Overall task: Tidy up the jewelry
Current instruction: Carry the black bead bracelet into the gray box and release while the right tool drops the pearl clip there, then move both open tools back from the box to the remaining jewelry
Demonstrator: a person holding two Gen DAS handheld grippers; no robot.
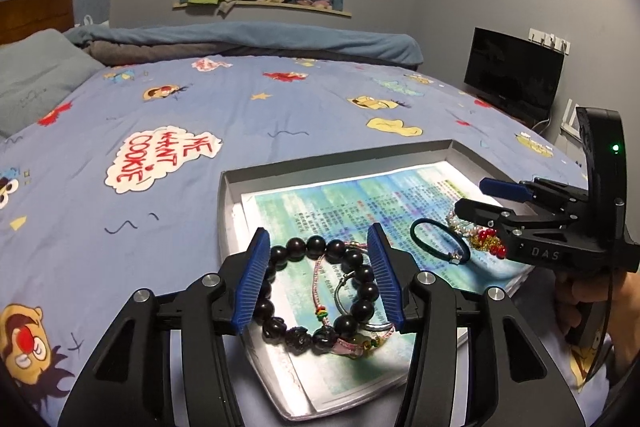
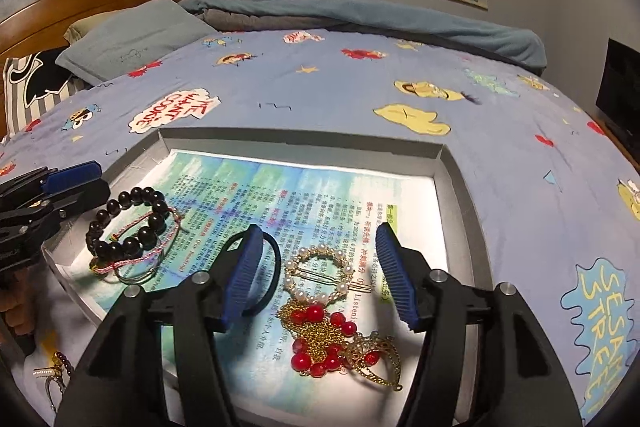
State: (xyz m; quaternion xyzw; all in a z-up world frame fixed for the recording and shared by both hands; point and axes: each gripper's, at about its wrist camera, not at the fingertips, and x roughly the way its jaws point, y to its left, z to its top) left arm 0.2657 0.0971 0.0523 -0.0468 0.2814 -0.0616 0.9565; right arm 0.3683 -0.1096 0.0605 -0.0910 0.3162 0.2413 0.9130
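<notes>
While both claws gape, left claw [image 1: 322,277] straddles bead bracelet [image 1: 320,291], right claw [image 2: 320,277] above pearl clip [image 2: 320,277].

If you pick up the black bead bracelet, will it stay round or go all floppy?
The black bead bracelet would probably sag, since it looks like separate beads strung together. The pink cord bracelet crossing it may get dragged along. Its smooth round beads might slip between the open left gripper pads.

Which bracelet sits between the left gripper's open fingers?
The black bead bracelet, the only one of large dark round beads; the thin pink cord bracelet merely crosses it.
</notes>
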